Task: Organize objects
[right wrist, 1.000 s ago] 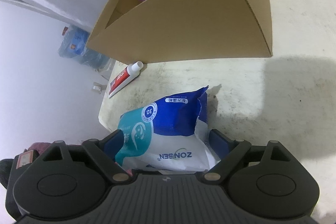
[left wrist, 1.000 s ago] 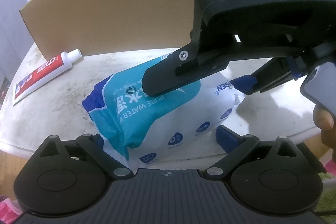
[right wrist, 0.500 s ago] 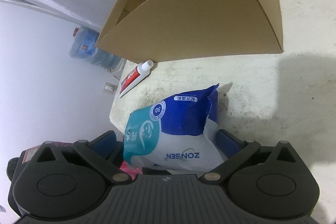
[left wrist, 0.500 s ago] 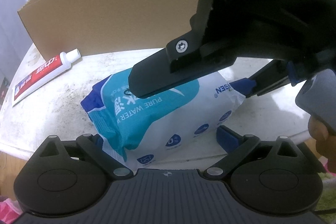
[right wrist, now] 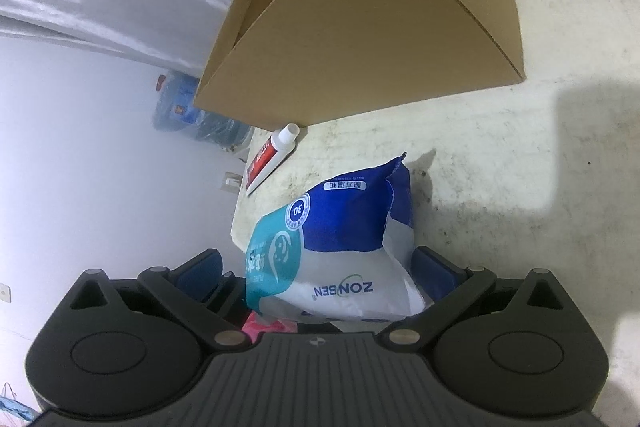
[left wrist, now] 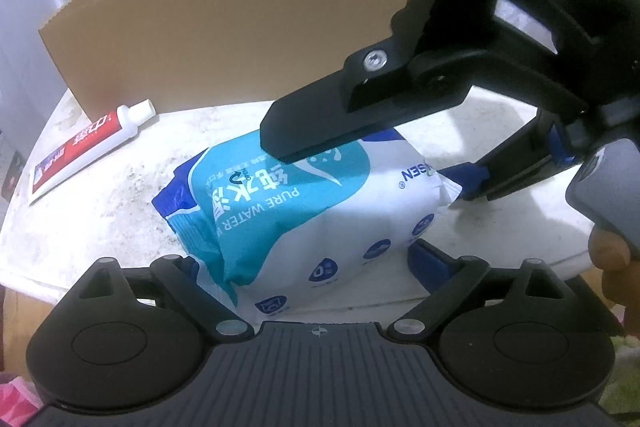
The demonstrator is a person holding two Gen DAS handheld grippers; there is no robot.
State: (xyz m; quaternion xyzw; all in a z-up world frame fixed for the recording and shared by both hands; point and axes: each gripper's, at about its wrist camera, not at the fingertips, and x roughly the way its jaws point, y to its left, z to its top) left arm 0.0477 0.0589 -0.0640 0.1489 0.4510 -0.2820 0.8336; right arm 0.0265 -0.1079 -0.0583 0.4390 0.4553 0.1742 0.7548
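Blue-white wipes pack (left wrist: 304, 211), far end behind right gripper (left wrist: 360, 155)

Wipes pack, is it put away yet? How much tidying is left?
Not yet. I can see nothing inside the cardboard box. The wipes pack lies on the table between both tools: the left tool is closing, the right tool open. The toothpaste beside the box is left too.

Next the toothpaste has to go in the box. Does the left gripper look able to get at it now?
Probably not directly: the wet wipes pack sits between the closing jaws of the left gripper, and the toothpaste tube lies off to the side, otherwise unobstructed.
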